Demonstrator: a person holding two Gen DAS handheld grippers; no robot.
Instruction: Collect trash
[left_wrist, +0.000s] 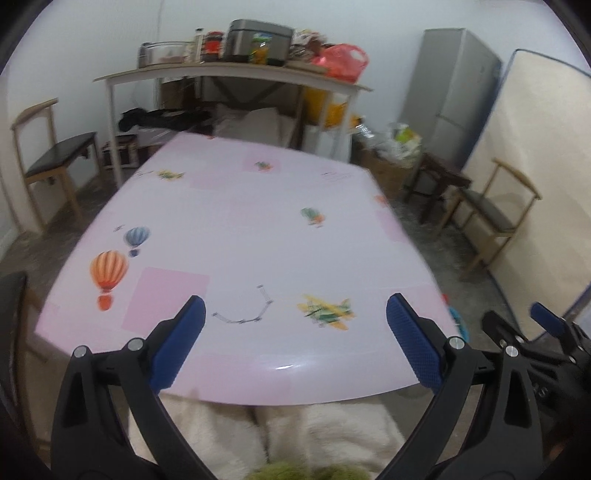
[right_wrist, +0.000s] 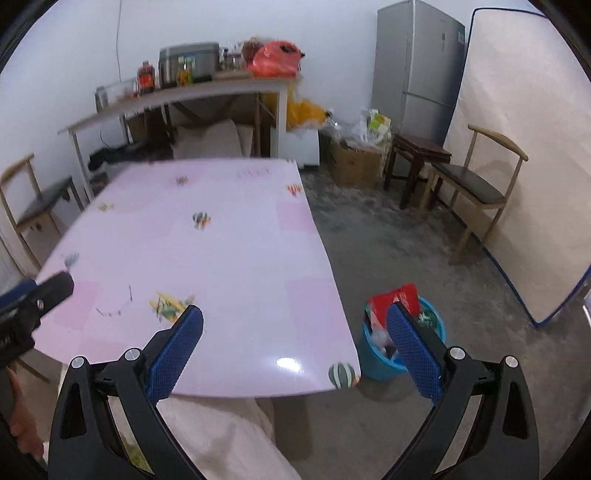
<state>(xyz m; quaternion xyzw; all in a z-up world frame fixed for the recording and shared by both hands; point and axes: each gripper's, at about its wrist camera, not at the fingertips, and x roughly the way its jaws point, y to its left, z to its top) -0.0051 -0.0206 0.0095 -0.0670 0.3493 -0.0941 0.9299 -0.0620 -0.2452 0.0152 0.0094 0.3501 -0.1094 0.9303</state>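
Pink table (left_wrist: 240, 229) | left hand-held gripper (left_wrist: 295, 325) tilted down, released | right hand-held gripper (right_wrist: 295, 332) tilted down, released

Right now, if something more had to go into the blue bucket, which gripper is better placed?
Probably the right gripper: it is open and empty, and the blue bucket sits on the floor beside its finger. The left gripper, also open, faces the pink table.

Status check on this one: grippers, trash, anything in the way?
Left gripper open, empty. Right gripper open, empty. Trash sits in the blue bin on the floor beside the table; no loose trash visible on the tabletop. Nothing blocking.
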